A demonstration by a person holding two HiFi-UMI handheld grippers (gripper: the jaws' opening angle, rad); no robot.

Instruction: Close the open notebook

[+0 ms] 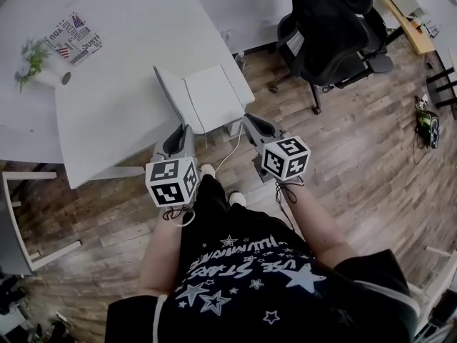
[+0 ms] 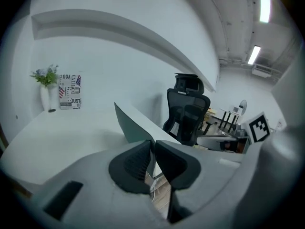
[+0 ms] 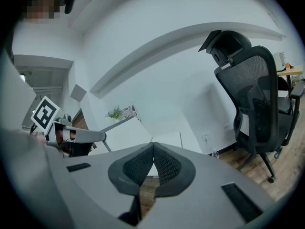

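White-paged notebook (image 1: 211, 95) at the near right corner of the table (image 1: 121, 77), open. Right half flat on the tabletop; left cover lifted off the table, standing steeply and tilted a little away from the flat half.

Left gripper (image 1: 183, 131) just off the table's near edge, pointed slightly downward toward the tabletop. Jaws nearly together, pinching the raised cover at its near edge. Thin grey sheet of that cover between the dark pads in the left gripper view, rising beyond them over the table.

Right gripper (image 1: 249, 121) off the table's near right corner, just beside the flat half. Jaws pressed together with nothing between them; no contact with notebook or table that can be made out.

At the table's far left, a small green plant in a white vase (image 1: 39, 66), with a printed card (image 1: 73, 38) just beside it. Beyond the table's right side, well apart, a black office chair (image 1: 328, 31) on the wooden floor (image 1: 357, 156). Below the table's near right corner, a pale cable (image 1: 227, 152) trailing down.
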